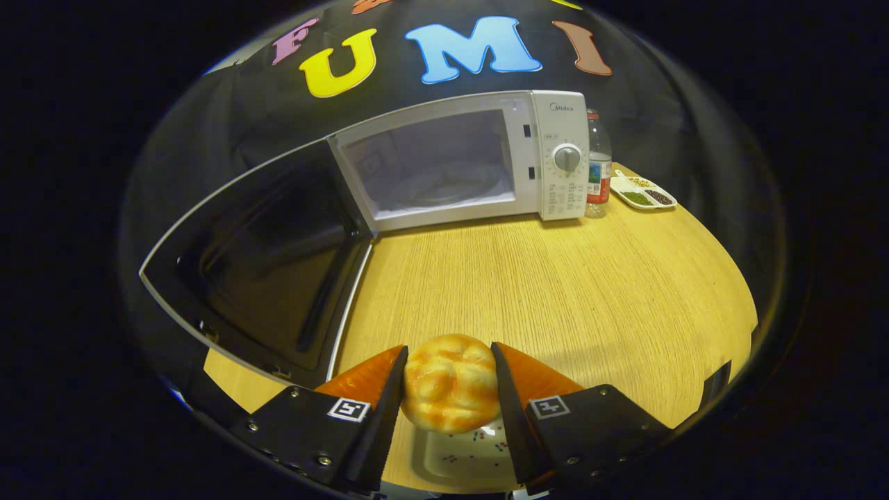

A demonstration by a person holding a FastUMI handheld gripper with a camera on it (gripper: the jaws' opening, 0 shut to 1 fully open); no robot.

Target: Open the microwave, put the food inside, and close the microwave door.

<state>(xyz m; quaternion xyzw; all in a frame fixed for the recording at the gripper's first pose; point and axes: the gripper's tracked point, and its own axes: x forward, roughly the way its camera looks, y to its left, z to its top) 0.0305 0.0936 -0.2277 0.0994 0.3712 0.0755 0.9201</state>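
Between the jaws, which clamp it from both sides, sits the golden round bread bun (450, 382), above a white speckled plate (464, 455). At twelve o'clock across the wooden bench (555, 292), the white microwave (458, 163) stands open; judging by this, carrying the bun into the cavity comes next.

The microwave (444, 163) carries the brand name Midea on its control panel (555, 128), at twelve o'clock from the dial (567, 158). The small print at six o'clock from the dial is too fine to read, as is the label on the bottle (599, 163). Each finger of the gripper (449, 347), both pressed on the bun (450, 385), bears a square coded marker (349, 409).
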